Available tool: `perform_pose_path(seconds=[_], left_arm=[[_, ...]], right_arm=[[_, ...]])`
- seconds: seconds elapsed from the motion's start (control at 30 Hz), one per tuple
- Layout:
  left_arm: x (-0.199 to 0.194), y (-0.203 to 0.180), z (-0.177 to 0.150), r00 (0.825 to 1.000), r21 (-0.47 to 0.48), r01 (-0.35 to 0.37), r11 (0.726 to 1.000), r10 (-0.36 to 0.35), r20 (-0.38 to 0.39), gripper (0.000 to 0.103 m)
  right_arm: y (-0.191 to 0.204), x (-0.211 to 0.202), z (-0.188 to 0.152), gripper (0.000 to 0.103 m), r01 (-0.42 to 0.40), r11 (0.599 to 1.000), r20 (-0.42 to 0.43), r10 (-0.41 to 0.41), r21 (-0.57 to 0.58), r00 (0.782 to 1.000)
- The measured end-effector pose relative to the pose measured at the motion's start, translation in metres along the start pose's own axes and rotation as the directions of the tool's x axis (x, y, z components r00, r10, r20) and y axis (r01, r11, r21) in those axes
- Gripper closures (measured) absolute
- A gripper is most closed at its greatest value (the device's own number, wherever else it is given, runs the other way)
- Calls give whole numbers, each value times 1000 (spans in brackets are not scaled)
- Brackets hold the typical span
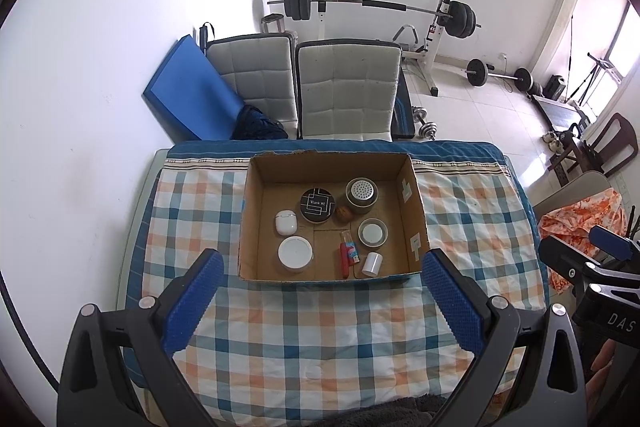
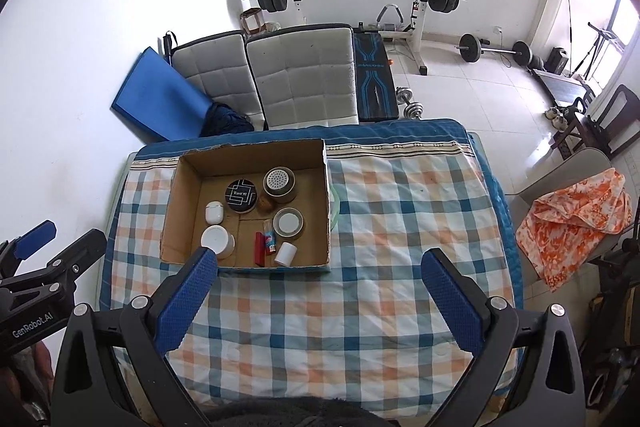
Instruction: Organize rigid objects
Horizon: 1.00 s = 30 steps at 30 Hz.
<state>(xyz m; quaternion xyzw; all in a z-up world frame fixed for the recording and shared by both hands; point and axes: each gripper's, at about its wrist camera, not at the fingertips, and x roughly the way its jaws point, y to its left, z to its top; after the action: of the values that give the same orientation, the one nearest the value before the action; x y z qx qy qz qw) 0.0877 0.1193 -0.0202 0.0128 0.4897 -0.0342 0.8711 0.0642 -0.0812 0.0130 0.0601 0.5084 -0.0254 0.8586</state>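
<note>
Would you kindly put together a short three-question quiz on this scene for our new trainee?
1. True or false: the left gripper and the right gripper are both open and hold nothing.
2. Multiple choice: in the brown cardboard box, the small brown walnut-like ball lies between (A) the round black tin with white lettering and the perforated-top metal canister; (B) the white earbud case and the red lighter; (C) two white cylinders.
3. Fill in: the box stands on a ____ tablecloth.

Key: 1 true; 2 A; 3 checked.
</note>
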Motion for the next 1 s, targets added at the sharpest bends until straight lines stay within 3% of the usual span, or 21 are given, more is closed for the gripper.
perform_pose_path(seconds=[1.0], left_arm=[[-5, 0, -3, 1000, -10, 9, 1000, -9, -2, 1]], right_arm=[[-4, -7, -6, 0, 5, 1000, 3, -5, 9, 1000]])
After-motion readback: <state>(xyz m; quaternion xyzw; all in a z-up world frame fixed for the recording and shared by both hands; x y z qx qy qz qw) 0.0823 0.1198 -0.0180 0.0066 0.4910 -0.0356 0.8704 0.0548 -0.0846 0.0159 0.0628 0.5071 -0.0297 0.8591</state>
